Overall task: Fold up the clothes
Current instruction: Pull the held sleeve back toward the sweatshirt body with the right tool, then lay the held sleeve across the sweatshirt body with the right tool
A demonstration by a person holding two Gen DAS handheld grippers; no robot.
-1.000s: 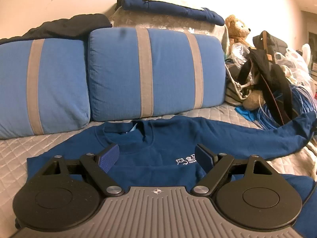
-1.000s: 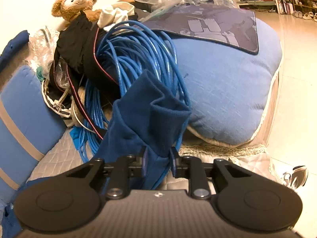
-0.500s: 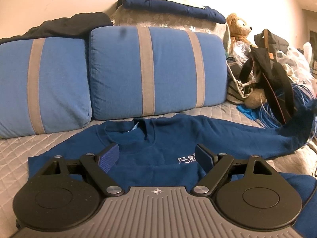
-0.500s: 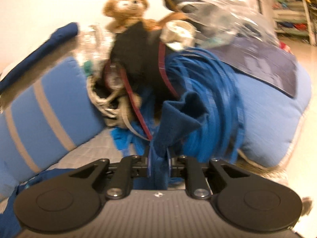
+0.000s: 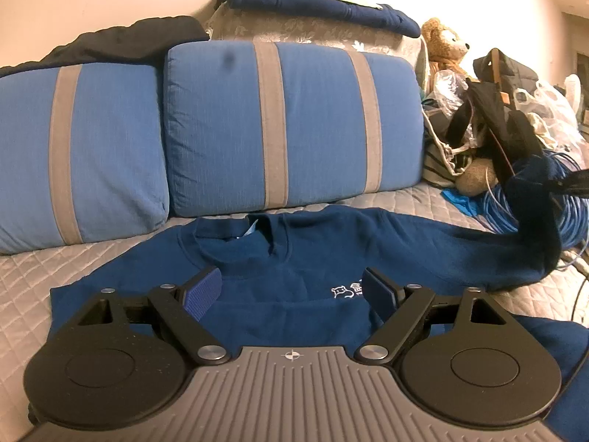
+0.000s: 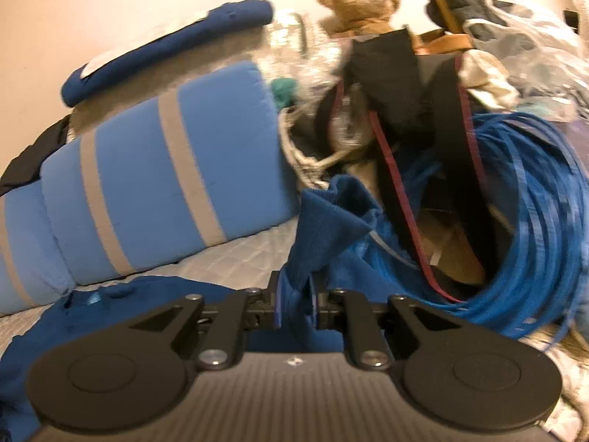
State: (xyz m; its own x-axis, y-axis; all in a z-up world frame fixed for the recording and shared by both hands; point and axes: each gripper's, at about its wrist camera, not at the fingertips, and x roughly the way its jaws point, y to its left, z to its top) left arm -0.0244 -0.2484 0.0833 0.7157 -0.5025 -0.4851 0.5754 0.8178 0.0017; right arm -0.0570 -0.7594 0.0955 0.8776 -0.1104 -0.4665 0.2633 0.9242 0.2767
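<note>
A navy sweatshirt lies flat, front side up, on the grey quilted bed cover, just in front of two blue pillows with grey stripes. The left tool hangs above the chest of the sweatshirt with its jaws wide apart and nothing between them. The right tool is closed on the cuff of one sleeve and holds it raised off the bed, near a coil of blue cable and a teddy bear.
</note>
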